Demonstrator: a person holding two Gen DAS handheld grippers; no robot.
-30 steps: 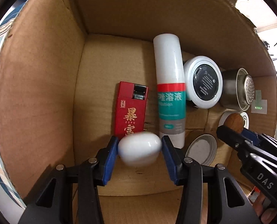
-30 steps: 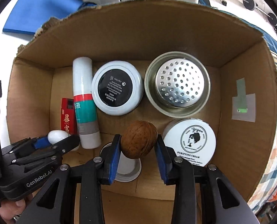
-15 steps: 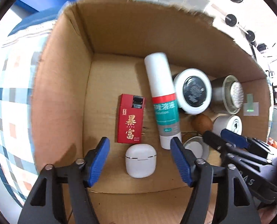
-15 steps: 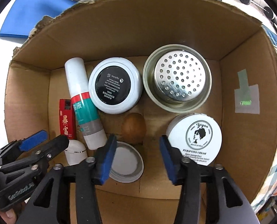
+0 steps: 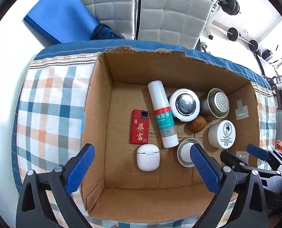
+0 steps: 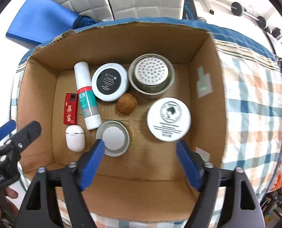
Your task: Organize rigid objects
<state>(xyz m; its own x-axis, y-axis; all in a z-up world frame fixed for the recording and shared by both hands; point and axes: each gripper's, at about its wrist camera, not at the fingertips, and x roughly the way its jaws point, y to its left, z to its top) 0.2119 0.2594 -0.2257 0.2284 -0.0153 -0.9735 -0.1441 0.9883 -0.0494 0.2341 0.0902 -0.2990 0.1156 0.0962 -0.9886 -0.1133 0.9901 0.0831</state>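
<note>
Open cardboard box (image 5: 97,117) (image 6: 203,60) on a plaid cloth (image 5: 46,102) (image 6: 255,98), seen from above by both wrist views.

Left gripper (image 5: 141,169) above the box's near edge, jaws wide, holding nothing. Right gripper (image 6: 141,163) likewise above the near edge, jaws wide and empty.

All items on the box floor, placed here relative to the white bottle (image 5: 162,114) (image 6: 86,95), lying flat along the floor:
- Left of it, just beside: red pack (image 5: 140,127) (image 6: 71,108) with gold characters.
- Near-left of its base: white earbud case (image 5: 148,157) (image 6: 74,137), apart from both grippers.
- Right of it, touching or nearly so: white jar with a black top (image 5: 184,104) (image 6: 109,81).
- Farther right: metal strainer cup (image 5: 218,102) (image 6: 151,75).
- Right, in front of the black-topped jar: walnut (image 5: 197,124) (image 6: 126,103), loose on the floor.
- Near-right of its base: round metal lid (image 5: 187,152) (image 6: 113,137), partly hidden behind a blue fingertip in each view.
- Far right: white cream jar (image 5: 222,134) (image 6: 168,118), label blurred in the right wrist view.

Green tape patch (image 5: 241,112) (image 6: 203,87) on the box's right wall.
</note>
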